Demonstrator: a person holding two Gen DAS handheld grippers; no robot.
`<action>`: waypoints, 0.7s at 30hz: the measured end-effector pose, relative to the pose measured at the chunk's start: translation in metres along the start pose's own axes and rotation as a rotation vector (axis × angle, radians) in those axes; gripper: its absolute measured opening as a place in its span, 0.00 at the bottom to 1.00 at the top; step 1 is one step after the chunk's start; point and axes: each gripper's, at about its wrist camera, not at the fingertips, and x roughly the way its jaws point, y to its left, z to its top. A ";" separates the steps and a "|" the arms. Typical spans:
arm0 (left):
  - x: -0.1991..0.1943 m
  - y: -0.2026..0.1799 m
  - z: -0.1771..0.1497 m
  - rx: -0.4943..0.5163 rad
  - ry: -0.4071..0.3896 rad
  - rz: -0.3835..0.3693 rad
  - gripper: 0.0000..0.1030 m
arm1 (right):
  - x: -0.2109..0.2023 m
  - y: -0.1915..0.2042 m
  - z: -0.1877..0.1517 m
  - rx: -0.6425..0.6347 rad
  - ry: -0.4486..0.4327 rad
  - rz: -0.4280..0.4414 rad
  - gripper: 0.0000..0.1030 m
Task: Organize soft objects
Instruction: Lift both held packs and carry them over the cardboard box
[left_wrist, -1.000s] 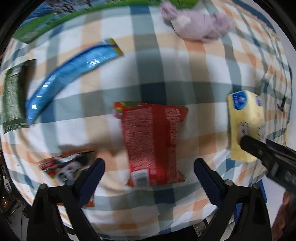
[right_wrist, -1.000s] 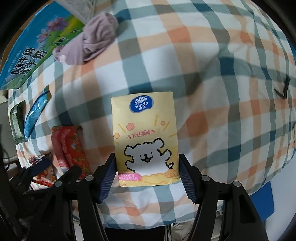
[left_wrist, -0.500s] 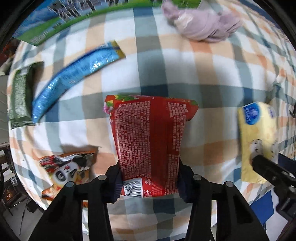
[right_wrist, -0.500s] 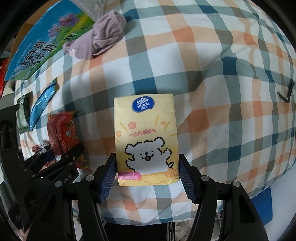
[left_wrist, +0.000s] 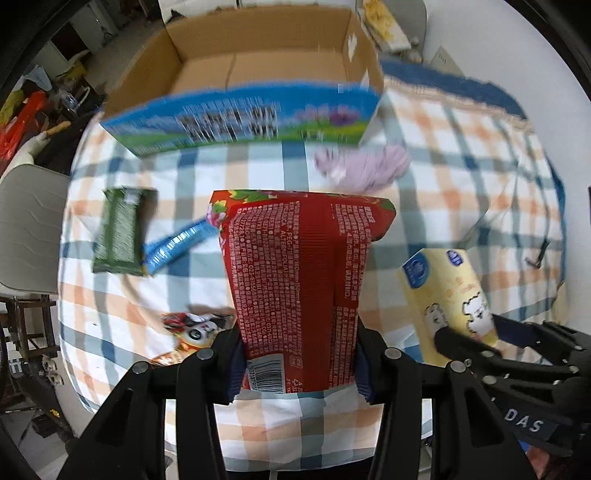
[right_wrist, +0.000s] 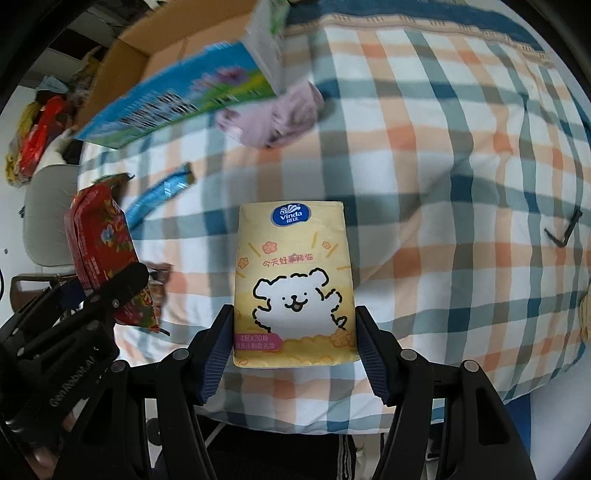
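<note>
On the far left of the checked cloth lies a green packet, flat, and just beside it, touching its right edge, a long blue packet lies slanted. Below these two, near the front edge, a small packet with a panda picture lies partly hidden behind the left gripper.

The left gripper is clamped on the lower end of a red pack, one finger on each side. The pack stands up above the cloth with its printed back side to the camera. In the right wrist view the same red pack shows at the left, clear of the cloth.

Behind it stands an open cardboard box with a blue and green printed side; the part of its inside that shows is bare. Just in front of the box's right corner lies a crumpled lilac cloth.

To the right, the right gripper is closed on the bottom of a yellow tissue pack with a white dog drawn on it, and both fingers press its sides. The pack points away from the camera, above the checked cloth. Further right on the cloth lies a small dark object; I cannot tell what it is.
</note>
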 end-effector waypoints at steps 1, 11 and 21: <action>-0.009 0.002 0.004 0.000 -0.015 -0.007 0.42 | -0.008 0.001 0.000 -0.004 -0.010 0.008 0.64; -0.069 0.018 0.060 0.017 -0.132 -0.061 0.42 | -0.073 0.056 0.045 -0.046 -0.152 0.042 0.64; -0.077 0.069 0.186 -0.012 -0.116 -0.112 0.43 | -0.095 0.107 0.149 -0.039 -0.227 0.008 0.64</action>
